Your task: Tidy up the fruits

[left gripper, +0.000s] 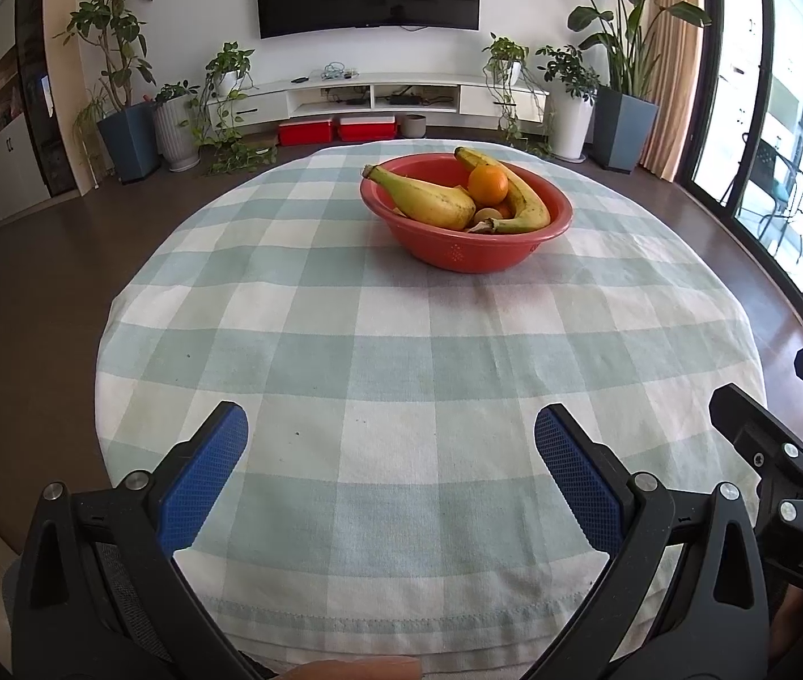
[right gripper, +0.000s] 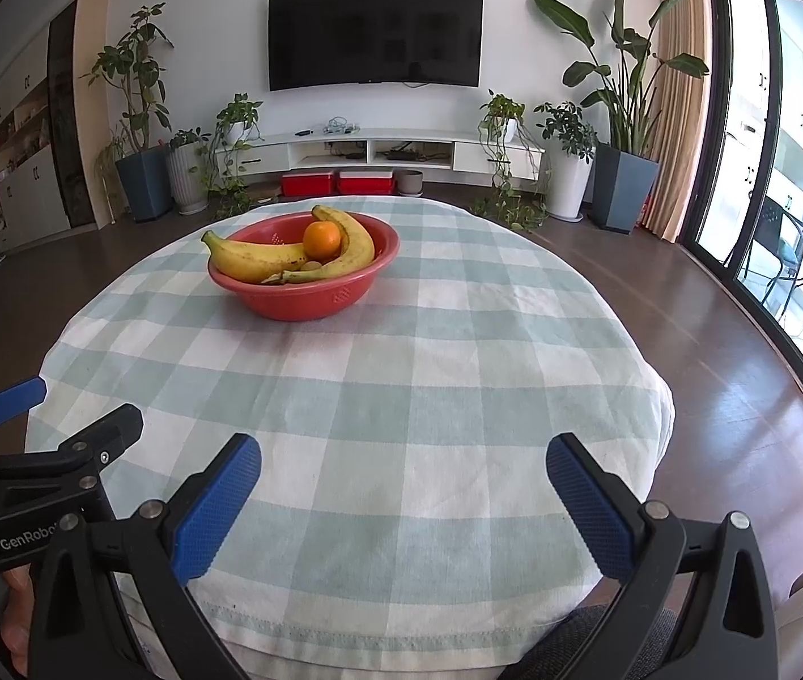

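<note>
We see both handheld tools held low over the near edge of a round table draped in a pale green and white checked cloth [left gripper: 401, 340], each pointing forward across it toward the far wall. The left gripper [left gripper: 390, 425] has its two black arms spread wide, the blue textured pads [left gripper: 203, 476] well apart with only cloth between them, nothing held. The right gripper [right gripper: 401, 453] stands the same way: blue pads [right gripper: 588, 504] splayed far apart and empty over the cloth. In the right wrist view the left tool shows at the lower left edge, just beside the right one, with part of a person's hand [right gripper: 13, 612] wrapped under its black body. In the left wrist view the right tool's black frame juts in at the right edge, and a fingertip shows at the bottom edge.

The fruit sits well ahead of both grippers, on the far half of the table, in a round red plastic bowl [left gripper: 480, 252] with small perforations in its side. Two yellow bananas [left gripper: 429, 198] lie across it, one on each side, and a round orange [left gripper: 487, 184] rests between them, on top. Smaller pale pieces lie beneath, too hidden to identify.

Beyond the table hang a dark wall-mounted television [right gripper: 375, 31] and a low white media shelf [right gripper: 378, 153], flanked by potted plants [right gripper: 622, 113].
</note>
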Action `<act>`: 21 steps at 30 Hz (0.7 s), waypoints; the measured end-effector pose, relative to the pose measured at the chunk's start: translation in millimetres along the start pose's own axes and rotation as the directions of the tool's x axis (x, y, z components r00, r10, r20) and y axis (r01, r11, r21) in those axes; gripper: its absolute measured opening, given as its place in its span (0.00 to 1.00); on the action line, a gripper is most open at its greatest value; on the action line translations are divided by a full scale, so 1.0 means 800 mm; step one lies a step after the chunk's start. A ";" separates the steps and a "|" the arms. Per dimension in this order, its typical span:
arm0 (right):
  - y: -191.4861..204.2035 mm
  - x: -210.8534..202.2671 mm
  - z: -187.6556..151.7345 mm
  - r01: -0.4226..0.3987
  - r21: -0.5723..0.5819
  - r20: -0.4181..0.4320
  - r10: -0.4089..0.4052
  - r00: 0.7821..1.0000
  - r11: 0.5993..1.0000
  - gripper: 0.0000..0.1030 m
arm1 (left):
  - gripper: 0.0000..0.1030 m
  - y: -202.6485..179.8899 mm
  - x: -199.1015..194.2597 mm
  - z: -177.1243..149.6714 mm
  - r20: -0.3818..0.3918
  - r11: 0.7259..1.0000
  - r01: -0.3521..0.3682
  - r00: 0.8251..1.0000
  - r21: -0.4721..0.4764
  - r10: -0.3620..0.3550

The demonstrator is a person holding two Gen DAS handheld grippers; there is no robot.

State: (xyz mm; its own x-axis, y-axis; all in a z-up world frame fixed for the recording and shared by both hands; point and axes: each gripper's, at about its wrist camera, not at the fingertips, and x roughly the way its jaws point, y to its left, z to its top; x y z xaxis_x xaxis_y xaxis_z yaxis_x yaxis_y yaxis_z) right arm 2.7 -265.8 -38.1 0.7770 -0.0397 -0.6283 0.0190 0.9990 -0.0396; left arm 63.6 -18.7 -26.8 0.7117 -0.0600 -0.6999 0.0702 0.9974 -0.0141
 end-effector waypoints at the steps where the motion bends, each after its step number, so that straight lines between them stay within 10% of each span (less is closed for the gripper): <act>1: 0.000 0.000 0.000 0.000 0.000 0.000 0.000 1.000 1.000 1.00 | 1.00 0.000 0.000 0.000 -0.001 1.000 -0.001 1.000 0.000 0.001; 21: -0.001 -0.002 0.000 0.001 0.001 0.000 -0.001 1.000 1.000 1.00 | 1.00 -0.001 0.000 -0.001 0.001 1.000 -0.001 1.000 0.002 0.001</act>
State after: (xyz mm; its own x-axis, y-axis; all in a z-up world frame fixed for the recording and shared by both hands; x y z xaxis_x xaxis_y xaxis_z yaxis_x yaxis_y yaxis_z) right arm 1.5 -266.2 -37.5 0.7770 -0.0406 -0.6281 0.0200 0.9990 -0.0398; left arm 63.1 -19.6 -27.1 0.7123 -0.0593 -0.6993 0.0714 0.9974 -0.0119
